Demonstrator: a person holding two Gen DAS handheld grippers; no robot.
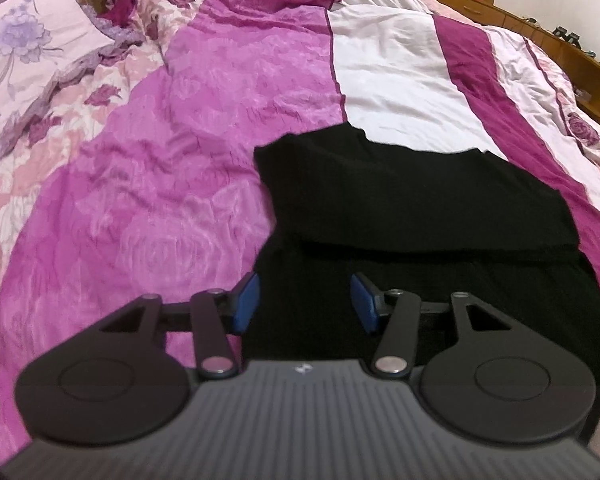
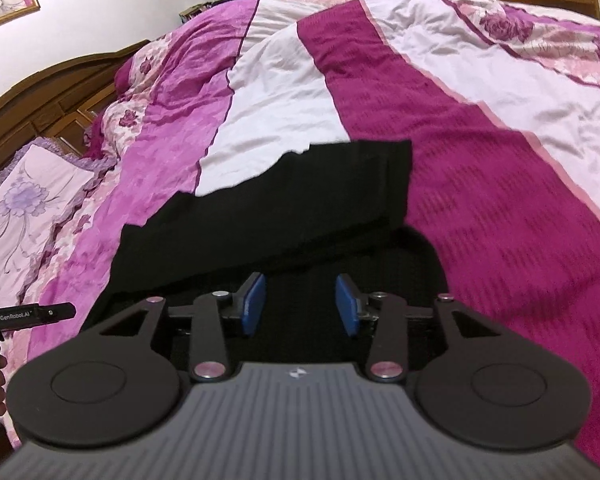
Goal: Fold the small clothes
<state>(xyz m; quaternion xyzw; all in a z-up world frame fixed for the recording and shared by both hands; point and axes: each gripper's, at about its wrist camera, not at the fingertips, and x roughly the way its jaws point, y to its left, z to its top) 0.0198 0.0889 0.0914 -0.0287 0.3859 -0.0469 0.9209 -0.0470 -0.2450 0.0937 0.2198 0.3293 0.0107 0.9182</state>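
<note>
A black garment [image 1: 420,216] lies flat on the bed, with a fold line across its middle; it also shows in the right wrist view [image 2: 284,208]. My left gripper [image 1: 306,304] is open and empty, hovering over the garment's near left edge, its left pad over the quilt. My right gripper [image 2: 300,306] is open and empty above the garment's near right part. The left gripper's handle [image 2: 28,314] shows at the far left of the right wrist view.
The bed is covered by a pink, magenta and white striped quilt [image 1: 148,184]. A floral pillow [image 1: 24,52] lies at the left by the wooden headboard [image 2: 40,92]. A wooden bed frame edge [image 1: 548,36] runs at the far right.
</note>
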